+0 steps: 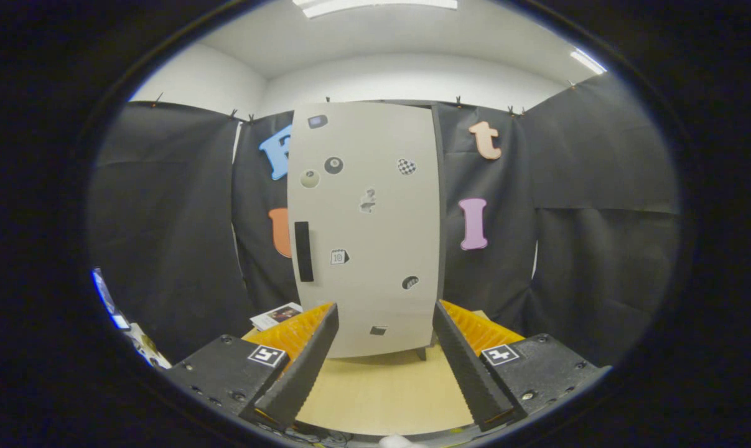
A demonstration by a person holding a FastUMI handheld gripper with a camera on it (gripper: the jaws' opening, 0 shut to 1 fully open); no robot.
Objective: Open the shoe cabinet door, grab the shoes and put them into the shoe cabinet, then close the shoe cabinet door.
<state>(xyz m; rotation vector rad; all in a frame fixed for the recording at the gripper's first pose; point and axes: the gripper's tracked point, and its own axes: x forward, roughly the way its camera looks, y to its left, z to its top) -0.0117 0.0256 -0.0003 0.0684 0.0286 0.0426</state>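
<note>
On the shoe cabinet door (366, 230) we read a small sticker (338, 256) with the number 10. The other stickers there are too small for us to read. Each side of the hand-held gripper (384, 323), its fingers spread apart, carries a square black-and-white marker (267, 356) without words.

The shoe cabinet (366, 230) stands on the tabletop (381, 392) at twelve o'clock, beyond the spread fingers of the hand-held gripper (384, 314), door shut, its handle (303, 251) toward nine o'clock. Papers (275, 315) lie at ten o'clock beside its base.
</note>
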